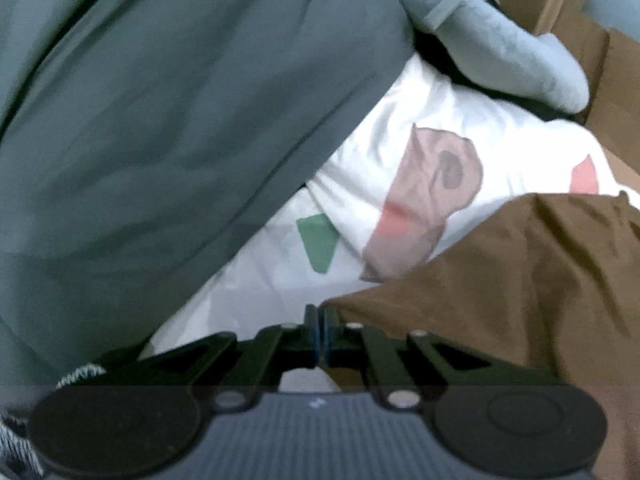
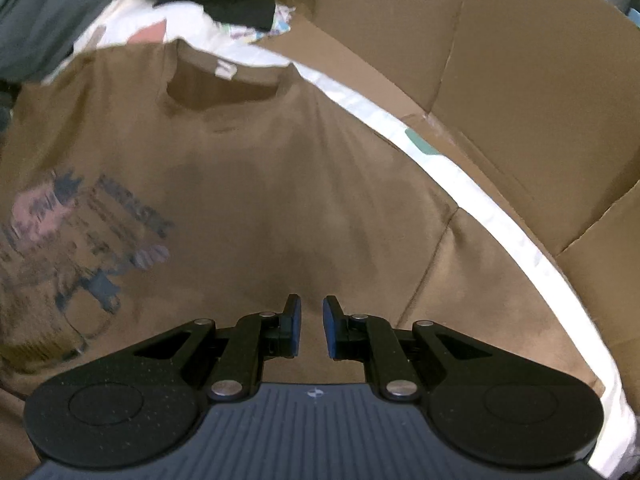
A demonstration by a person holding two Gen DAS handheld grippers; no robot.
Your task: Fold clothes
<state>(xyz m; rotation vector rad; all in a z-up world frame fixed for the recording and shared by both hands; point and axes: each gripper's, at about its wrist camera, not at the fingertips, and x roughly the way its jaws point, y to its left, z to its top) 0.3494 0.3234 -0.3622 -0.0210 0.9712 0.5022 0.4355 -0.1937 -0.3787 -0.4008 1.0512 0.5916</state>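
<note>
Right wrist view: brown T-shirt (image 2: 256, 184) spread flat, collar away from the camera, a faded print on its left side.
Right gripper (image 2: 312, 326): jaws parted with a small gap, nothing between them, poised over the shirt's middle.
Left gripper (image 1: 320, 334): jaws pressed together at the shirt's (image 1: 500, 280) edge; whether fabric is pinched between them cannot be told.
Sheet (image 1: 360, 168): white with green and pink patches, lying under the shirt; in the right view it shows as a white band along the shirt's right edge.
Grey cloth (image 1: 160, 120): large, fills the left of the left wrist view, overlapping the sheet.
Pillow (image 1: 500, 40): pale grey, past the sheet.
Cardboard (image 2: 500, 80): brown panels rising just beyond the sheet on the right.
Dark garment (image 2: 244, 10): bunched near the pillow, beyond the collar.
</note>
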